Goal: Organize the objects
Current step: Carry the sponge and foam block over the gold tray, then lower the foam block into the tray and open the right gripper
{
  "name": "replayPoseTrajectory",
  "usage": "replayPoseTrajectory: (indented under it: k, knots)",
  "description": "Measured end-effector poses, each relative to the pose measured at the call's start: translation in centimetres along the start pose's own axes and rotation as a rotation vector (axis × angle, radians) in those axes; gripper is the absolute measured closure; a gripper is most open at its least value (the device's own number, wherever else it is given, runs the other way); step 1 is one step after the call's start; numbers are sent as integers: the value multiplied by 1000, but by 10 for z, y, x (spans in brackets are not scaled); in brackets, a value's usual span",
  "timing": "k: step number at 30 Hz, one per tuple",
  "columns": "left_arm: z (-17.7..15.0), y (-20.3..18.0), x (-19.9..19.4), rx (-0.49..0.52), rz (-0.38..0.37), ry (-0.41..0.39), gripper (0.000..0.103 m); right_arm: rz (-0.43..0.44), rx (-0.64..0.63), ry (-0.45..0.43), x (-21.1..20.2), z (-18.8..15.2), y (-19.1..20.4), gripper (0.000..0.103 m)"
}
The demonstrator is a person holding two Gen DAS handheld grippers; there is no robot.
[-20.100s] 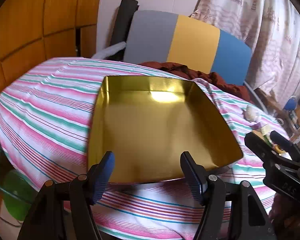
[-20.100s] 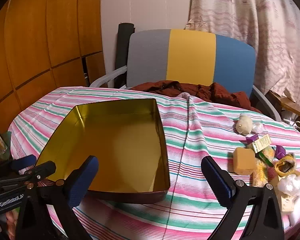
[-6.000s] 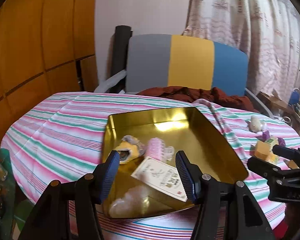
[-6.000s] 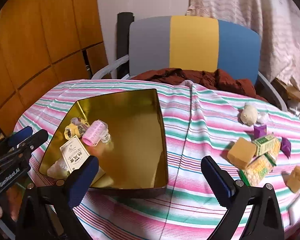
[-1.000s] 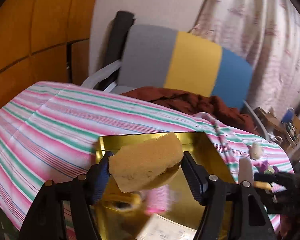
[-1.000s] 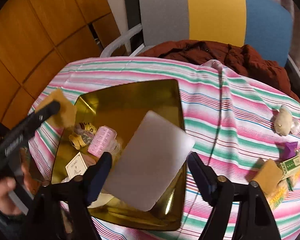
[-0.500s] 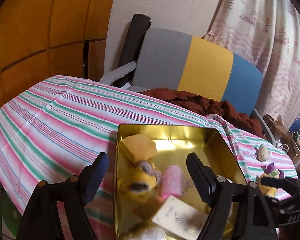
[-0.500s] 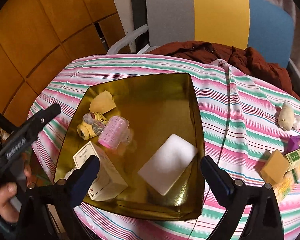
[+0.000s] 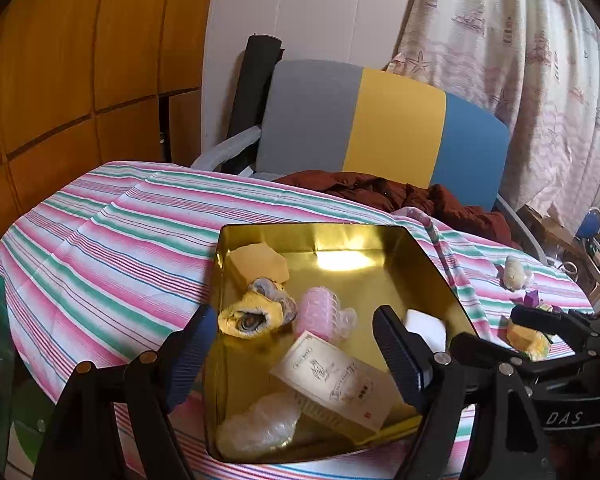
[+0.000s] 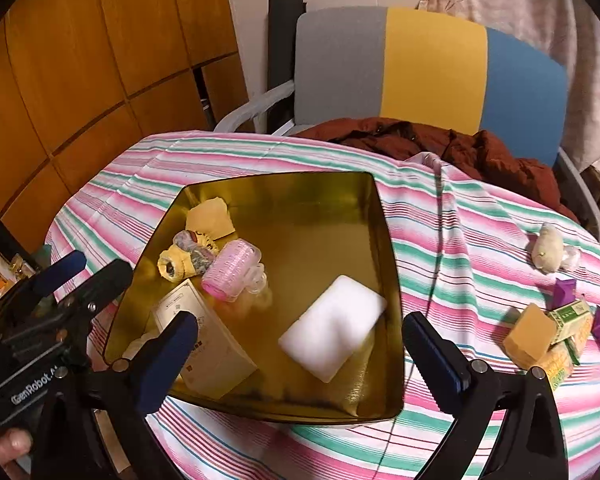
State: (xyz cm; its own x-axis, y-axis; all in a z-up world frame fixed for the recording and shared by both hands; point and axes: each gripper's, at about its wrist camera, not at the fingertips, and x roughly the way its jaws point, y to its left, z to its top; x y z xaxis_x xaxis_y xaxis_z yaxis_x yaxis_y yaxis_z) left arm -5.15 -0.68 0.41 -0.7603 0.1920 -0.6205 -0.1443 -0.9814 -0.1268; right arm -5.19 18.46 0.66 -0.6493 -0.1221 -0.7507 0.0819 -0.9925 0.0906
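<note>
Both grippers empty above the gold tin

Left gripper (image 9: 288, 356) and right gripper (image 10: 300, 354) gape wide; the gold tin (image 10: 384, 240) sits frame centre, leftover items (image 10: 548, 336) at right edge could get knocked off.

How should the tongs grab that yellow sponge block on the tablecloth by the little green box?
Probably from above, closing on the yellow sponge block across its two flat side faces. Its top is bare, but the green box crowds its right edge, so pinch along the free near-far sides.
</note>
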Motion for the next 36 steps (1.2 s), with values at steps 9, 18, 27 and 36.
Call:
replayPoseTrajectory:
  k: [9, 18, 27, 36]
  knots:
    - [-8, -11, -7, 38, 2, 8, 22, -39, 4, -41, -11, -8, -9, 0]
    - [-12, -21, -6, 67, -26, 29, 22, -55, 55, -38, -12, -15, -28, 0]
    - [-15, -26, -4, 57, -90, 41, 22, -86, 100, -49, -15, -20, -51, 0]
    - [-17, -49, -3, 116, -170, 61, 22, -142, 190, -30, -18, -31, -101, 0]
